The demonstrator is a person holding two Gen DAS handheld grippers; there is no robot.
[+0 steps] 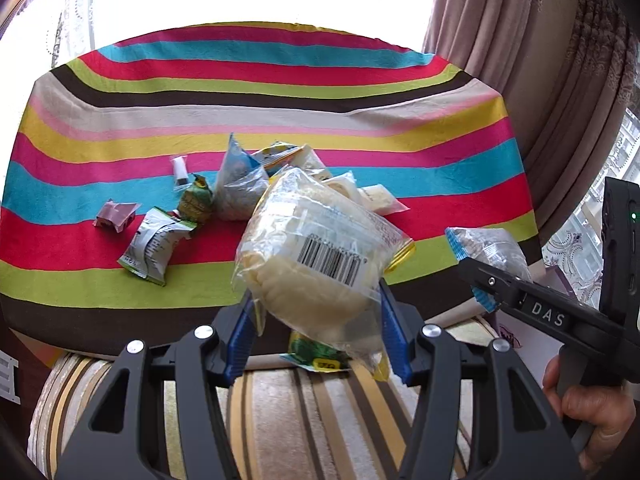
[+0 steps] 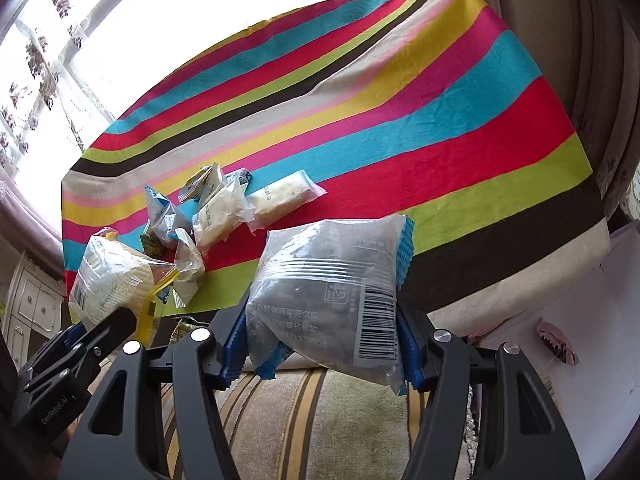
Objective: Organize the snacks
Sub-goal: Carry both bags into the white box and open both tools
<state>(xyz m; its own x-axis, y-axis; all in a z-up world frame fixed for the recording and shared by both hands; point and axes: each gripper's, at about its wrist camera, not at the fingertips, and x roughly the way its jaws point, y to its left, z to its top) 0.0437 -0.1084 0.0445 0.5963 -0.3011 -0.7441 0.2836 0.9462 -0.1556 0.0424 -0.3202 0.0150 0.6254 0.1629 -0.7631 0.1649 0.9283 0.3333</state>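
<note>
Both wrist views angled down, close, sharing striped table [image 1: 280, 92]

The surface cloth [image 1: 280, 92] is loud: red, turquoise, lime, brown, beige, pink and yellow stripes. The clear pale-cream snack bag [image 1: 312, 256] has a black barcode and yellow edge; the greyish snack bag [image 2: 332, 280] has blue zigzag ends. The rug [image 2: 320, 420] is beige with brown-gold stripes.
</note>
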